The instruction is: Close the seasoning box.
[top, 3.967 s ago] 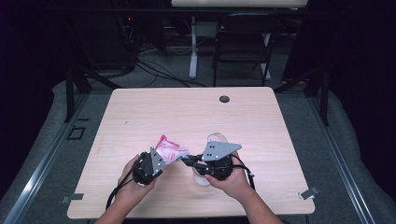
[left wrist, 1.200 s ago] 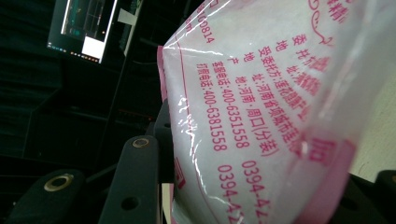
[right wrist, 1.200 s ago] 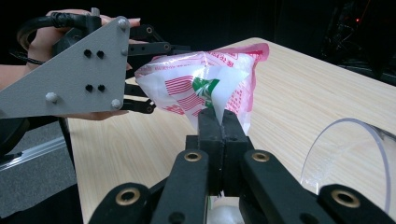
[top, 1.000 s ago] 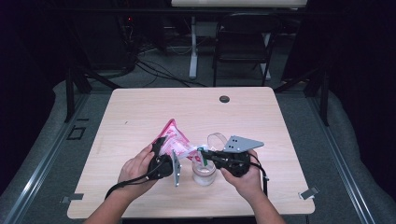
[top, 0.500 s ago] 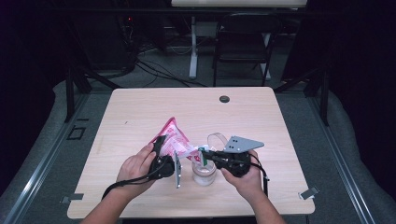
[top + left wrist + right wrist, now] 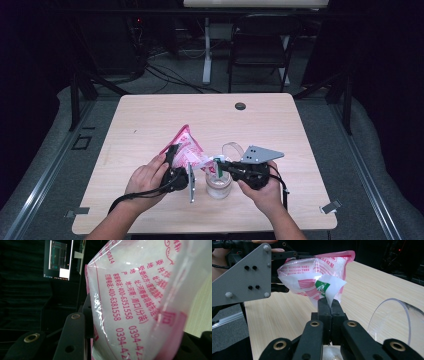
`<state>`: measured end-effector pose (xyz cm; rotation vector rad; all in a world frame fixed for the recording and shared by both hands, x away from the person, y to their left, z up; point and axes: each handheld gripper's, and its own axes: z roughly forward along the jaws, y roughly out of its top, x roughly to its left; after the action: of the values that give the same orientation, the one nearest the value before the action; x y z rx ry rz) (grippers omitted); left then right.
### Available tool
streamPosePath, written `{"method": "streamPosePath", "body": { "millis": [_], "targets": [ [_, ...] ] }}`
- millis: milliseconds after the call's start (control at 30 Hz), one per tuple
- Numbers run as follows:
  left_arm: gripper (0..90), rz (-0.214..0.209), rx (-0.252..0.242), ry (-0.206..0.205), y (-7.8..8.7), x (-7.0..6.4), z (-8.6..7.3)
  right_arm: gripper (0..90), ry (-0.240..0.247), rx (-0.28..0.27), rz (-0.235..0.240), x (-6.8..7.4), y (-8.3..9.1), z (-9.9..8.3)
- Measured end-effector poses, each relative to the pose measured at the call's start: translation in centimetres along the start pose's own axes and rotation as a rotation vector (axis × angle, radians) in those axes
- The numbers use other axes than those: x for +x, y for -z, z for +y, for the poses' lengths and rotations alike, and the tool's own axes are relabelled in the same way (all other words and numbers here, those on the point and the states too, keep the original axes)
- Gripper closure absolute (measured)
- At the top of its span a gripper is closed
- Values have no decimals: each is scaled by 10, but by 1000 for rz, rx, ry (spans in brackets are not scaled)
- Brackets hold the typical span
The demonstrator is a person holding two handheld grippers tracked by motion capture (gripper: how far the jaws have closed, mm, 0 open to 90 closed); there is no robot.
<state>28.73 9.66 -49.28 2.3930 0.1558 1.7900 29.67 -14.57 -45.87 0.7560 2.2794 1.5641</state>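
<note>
Both grippers are clamped on the same pink-printed bag (image 6: 185,149), held above the table (image 6: 150,120) near the front edge. The left gripper (image 6: 175,167) has the bag's body pinched between its jaws, with white granular fill showing in the left gripper view (image 6: 140,302). The right gripper (image 6: 220,167) has its jaws closed tight on the torn corner flap (image 6: 329,288), right over a clear jar (image 6: 219,186) standing on the table between the two hands. The jar's clear lid (image 6: 232,149) lies just behind it. Main risk, as I see it: the flap is thin film, so a hard pull could rip it further and the fill would dump past the jar mouth instead of into it. The spout also looks slightly off the jar's centre, so a fast tilt would likely spill onto the wood. The jar looks light and isn't held, so a nudge from the right gripper could tip it. Room is fine: the far and left parts of the table are bare apart from a black grommet (image 6: 240,106) well away. The front edge is close to the jar, so don't drag it back.
</note>
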Motion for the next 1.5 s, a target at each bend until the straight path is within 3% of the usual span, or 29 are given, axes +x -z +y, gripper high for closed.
{"method": "streamPosePath", "body": {
  "millis": [933,1500],
  "targets": [
    [627,73,-25,-61,3,2,5,880,9,-7,4,-2,5,-2],
    [627,82,-28,-85,3,3,11,877,3,-3,-10,-5,8,-4]
  ]
}}
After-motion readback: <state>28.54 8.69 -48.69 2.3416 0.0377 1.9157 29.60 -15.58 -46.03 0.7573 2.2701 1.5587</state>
